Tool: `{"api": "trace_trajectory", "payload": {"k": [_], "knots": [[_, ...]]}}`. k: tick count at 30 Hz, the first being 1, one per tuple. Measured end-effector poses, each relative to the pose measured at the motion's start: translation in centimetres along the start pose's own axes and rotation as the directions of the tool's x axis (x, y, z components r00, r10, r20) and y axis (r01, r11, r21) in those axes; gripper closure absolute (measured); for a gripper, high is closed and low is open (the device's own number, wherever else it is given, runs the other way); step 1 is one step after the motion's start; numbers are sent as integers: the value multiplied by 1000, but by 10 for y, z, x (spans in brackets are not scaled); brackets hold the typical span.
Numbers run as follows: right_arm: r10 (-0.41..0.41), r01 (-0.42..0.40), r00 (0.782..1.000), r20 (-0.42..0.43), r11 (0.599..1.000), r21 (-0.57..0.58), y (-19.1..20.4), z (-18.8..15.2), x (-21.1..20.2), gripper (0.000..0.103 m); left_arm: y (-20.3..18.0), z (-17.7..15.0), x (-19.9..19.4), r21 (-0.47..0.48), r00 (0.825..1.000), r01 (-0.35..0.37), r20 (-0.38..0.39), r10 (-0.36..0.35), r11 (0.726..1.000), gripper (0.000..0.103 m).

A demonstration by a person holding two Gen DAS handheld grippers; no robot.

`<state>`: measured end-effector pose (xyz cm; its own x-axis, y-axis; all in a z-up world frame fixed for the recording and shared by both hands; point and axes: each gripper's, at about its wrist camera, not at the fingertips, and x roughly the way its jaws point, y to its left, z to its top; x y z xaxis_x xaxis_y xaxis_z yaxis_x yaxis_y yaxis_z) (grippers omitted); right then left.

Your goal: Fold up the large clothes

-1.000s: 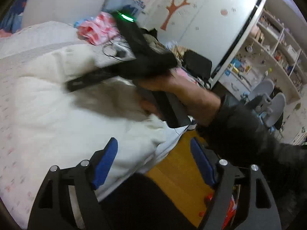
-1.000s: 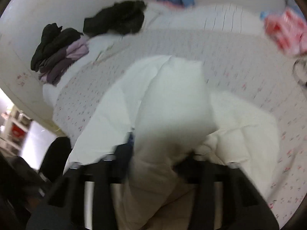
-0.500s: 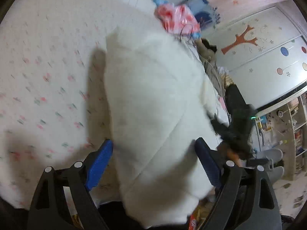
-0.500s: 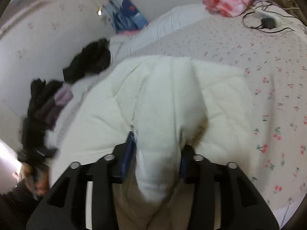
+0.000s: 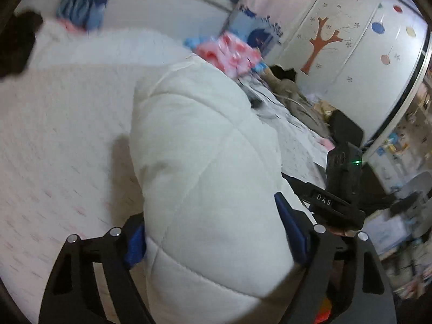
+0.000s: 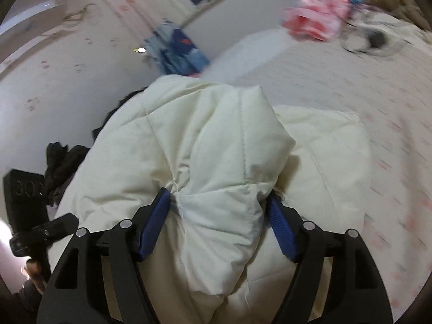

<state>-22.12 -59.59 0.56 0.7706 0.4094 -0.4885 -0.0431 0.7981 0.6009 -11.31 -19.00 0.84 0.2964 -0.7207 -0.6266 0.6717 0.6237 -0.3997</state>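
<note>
A white quilted padded jacket lies bunched on the flower-print bed sheet. My left gripper stands wide around its thick near end, blue pads at both sides of the fabric. In the right wrist view the same jacket is gathered into a fold, and my right gripper is shut on that fold, the padding squeezed between its blue pads. The right gripper's body shows at the right of the left wrist view; the left gripper's body shows at the left of the right wrist view.
Pink clothes and cables lie at the far side of the bed. Dark clothes are piled by the wall. Blue fabric hangs near the window. A wardrobe with a tree decal and shelves stand to the right.
The left gripper has moved in from the bed's edge until the jacket's near end sits between its fingers. The right gripper has kept hold of its fold and raised it.
</note>
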Motion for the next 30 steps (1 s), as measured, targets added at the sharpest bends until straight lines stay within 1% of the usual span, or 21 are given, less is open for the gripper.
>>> {"api": "trace_trajectory", "payload": {"k": [2,3,4,5,6,7,8,9,11,13,15,17,19,20,21,22,24,27,28,29,30], "knots": [[78,-78,997,-15,997,-21,17,2,30,34,18,2,-17,25,997,-73,32,73,997,23],[80,-82,996,-44,996,-43,24,1,43,34,33,-4,-23,10,994,-103,24,103,995,23],[61,-68,993,-98,995,-69,32,-2,61,34,52,-14,-22,-26,992,-126,-22,126,992,23],[28,-43,987,-161,995,-92,36,-10,80,33,71,-25,-20,-81,989,-130,-85,123,988,23],[31,-52,979,-203,994,-98,36,-16,92,32,92,-36,-15,-155,985,-124,-136,103,980,23],[50,-73,973,-223,993,-96,36,-18,96,31,116,-49,-19,-240,986,-95,-156,58,966,23],[54,-79,969,-239,992,-98,38,-18,96,31,123,-54,-29,-266,990,-72,-134,37,961,24],[35,-62,967,-253,993,-99,41,-15,92,31,122,-53,-39,-267,994,-69,-102,43,961,24],[9,-40,959,-282,994,-103,45,-6,85,31,116,-38,-60,-234,995,-95,-19,93,968,23],[-45,5,971,-236,986,-167,60,12,73,29,110,-11,-71,-202,991,-98,73,115,974,23],[-119,84,981,-154,973,-217,74,27,68,27,104,13,-58,-150,989,-105,92,120,983,23],[-169,147,982,-82,964,-221,80,43,70,24,102,31,-28,-117,994,-69,71,78,991,23],[-293,261,952,-84,925,-276,77,49,97,24,101,35,10,-121,998,-55,-14,54,991,23],[-359,309,927,-111,897,-316,71,43,115,24,97,33,22,-101,997,-77,-32,74,992,23],[-388,317,907,-166,886,-339,53,29,135,23,93,32,34,-79,995,-92,-52,88,993,23],[-369,298,907,-202,902,-311,38,18,145,22,89,29,43,-67,994,-94,-65,90,993,23],[-330,276,919,-216,929,-245,14,10,144,20,84,23,47,-55,994,-86,-67,82,995,23],[-297,255,918,-264,950,-182,12,20,142,21,78,19,51,4,986,-140,-89,140,990,20],[-272,239,924,-270,960,-148,12,28,134,22,77,18,51,20,983,-155,-93,156,988,20],[-188,167,951,-246,981,-103,22,36,117,23,76,18,46,22,983,-158,-90,159,987,20],[-138,120,963,-230,989,-88,32,42,101,23,77,18,42,20,984,-154,-87,156,988,19]]}}
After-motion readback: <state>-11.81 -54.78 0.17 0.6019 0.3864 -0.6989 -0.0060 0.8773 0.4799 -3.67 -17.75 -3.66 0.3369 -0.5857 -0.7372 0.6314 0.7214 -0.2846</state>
